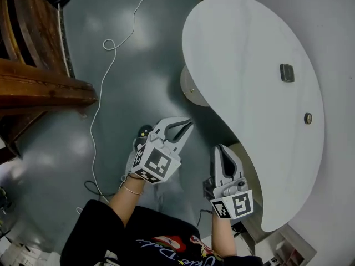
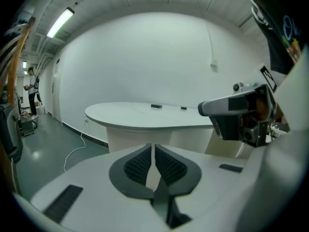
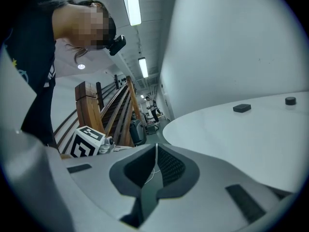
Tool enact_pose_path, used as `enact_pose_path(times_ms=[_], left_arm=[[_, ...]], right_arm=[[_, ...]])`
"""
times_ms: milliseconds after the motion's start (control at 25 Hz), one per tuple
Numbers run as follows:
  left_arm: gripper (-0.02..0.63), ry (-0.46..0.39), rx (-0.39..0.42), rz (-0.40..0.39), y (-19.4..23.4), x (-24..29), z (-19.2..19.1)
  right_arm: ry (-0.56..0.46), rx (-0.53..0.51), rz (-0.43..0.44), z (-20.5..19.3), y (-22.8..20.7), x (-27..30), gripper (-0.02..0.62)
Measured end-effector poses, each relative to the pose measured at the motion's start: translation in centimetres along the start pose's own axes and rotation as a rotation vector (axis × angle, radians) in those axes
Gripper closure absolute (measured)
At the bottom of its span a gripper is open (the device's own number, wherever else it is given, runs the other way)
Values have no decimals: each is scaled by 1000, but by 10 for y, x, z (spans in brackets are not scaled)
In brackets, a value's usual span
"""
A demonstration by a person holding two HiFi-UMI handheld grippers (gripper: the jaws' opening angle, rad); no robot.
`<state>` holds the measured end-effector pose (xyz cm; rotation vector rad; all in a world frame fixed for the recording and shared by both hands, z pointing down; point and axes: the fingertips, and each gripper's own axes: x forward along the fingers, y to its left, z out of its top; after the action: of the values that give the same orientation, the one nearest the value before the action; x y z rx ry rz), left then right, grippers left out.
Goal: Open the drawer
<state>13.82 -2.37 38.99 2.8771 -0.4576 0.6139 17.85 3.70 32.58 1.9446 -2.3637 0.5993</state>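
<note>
No drawer shows plainly in any view. A white curved table (image 1: 249, 49) fills the right of the head view; it is also ahead in the left gripper view (image 2: 145, 117) and at the right of the right gripper view (image 3: 231, 139). My left gripper (image 1: 189, 124) hangs over the grey floor, left of the table's near end, its jaws shut with nothing between them (image 2: 153, 146). My right gripper (image 1: 221, 148) is beside the table's edge, pads together and empty (image 3: 156, 146). Each gripper appears in the other's view.
A small dark block (image 1: 287, 72) and a round knob-like thing (image 1: 308, 118) lie on the table. A white cable (image 1: 105, 76) trails across the floor. Wooden stair rails (image 1: 39, 87) stand at the left. A white boxy unit (image 1: 288, 248) sits under the table's near end. A person (image 2: 31, 88) stands far off.
</note>
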Motion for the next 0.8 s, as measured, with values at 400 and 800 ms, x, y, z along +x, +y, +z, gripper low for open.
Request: enact_pose_path(times_ms=[400,800], left_arm=[[601,-90,-19,31,33,37,-24],[600,-141,-30,37,63,70,-50]], right_arm=[[59,13,2,-37,-9,39,569],[92,9,-50,-62,-18,75,566]])
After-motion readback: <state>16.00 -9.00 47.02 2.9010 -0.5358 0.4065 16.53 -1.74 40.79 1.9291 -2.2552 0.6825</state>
